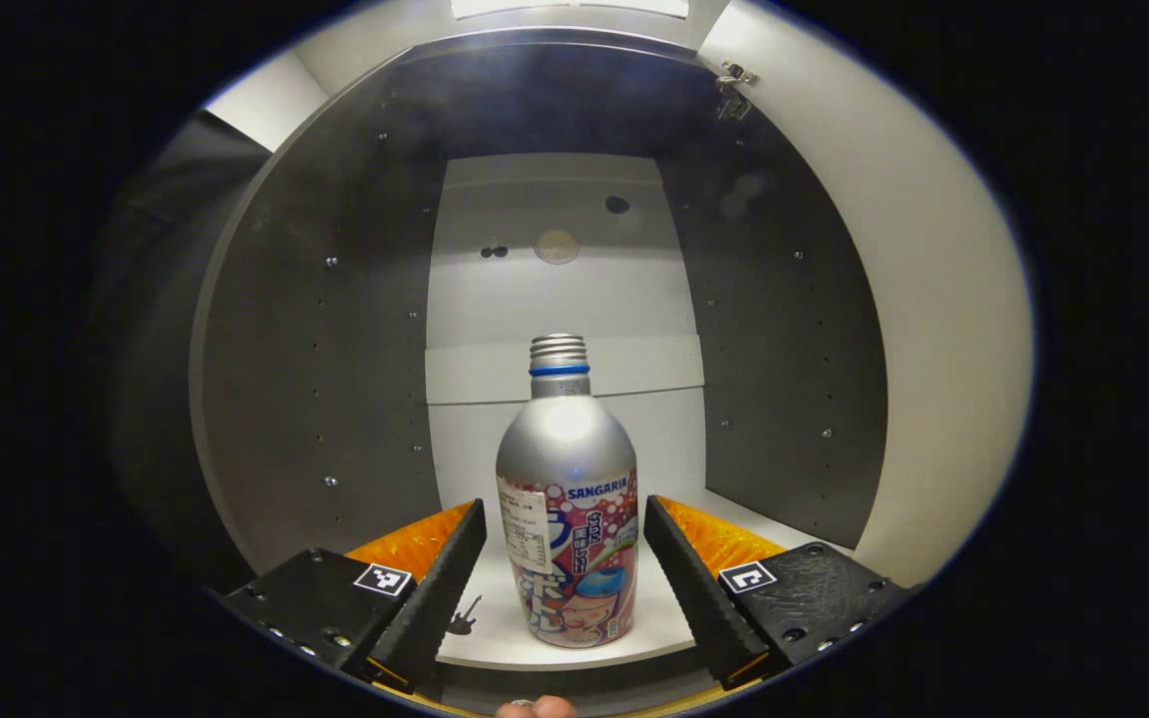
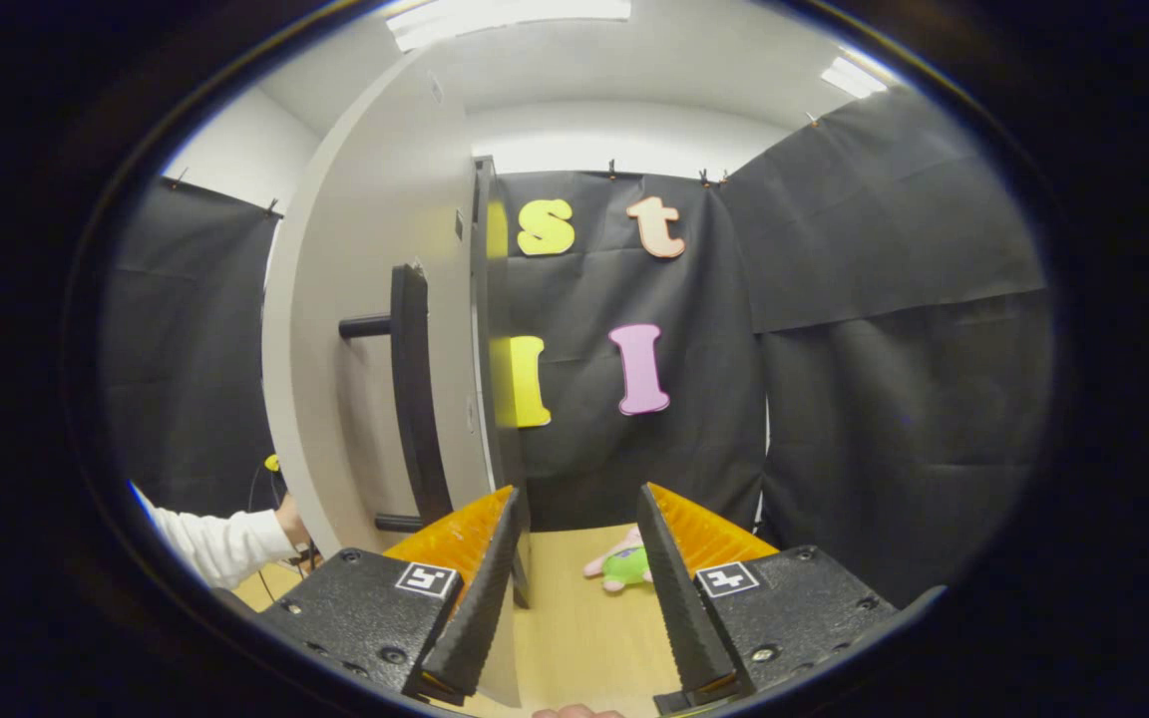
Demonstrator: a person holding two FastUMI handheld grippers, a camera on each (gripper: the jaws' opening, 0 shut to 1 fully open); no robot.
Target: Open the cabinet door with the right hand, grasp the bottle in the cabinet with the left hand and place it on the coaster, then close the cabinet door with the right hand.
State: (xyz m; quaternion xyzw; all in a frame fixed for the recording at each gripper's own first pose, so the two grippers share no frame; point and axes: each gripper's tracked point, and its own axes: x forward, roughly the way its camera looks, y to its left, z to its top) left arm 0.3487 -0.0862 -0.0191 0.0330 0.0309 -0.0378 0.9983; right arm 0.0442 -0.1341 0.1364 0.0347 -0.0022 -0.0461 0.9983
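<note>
left gripper (image 1: 565,568) fingers wide — flanking upright bottle (image 1: 567,499) | right gripper (image 2: 579,588) fingers wide — beside open cabinet door (image 2: 375,349)

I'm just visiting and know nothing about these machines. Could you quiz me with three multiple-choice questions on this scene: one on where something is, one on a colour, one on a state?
1. Where does the bottle stand?
A. On the cabinet's bottom shelf, between the open fingers of the left gripper
B. On a coaster outside the cabinet
C. Lying on the wooden table

2. What colour is the ring around the bottle's neck?
A. Red
B. Blue
C. Green

3. What state is the cabinet door in?
A. Shut tight
B. Taken off its hinges
C. Swung open, with the right gripper open beside its edge

Answers: 1 A, the left gripper view shows the bottle upright on the shelf with a finger on either side, not pressing. 2 B, a blue band sits below the threaded top. 3 C, the right gripper view shows the door edge-on and the left gripper view shows the cabinet's inside.
</note>
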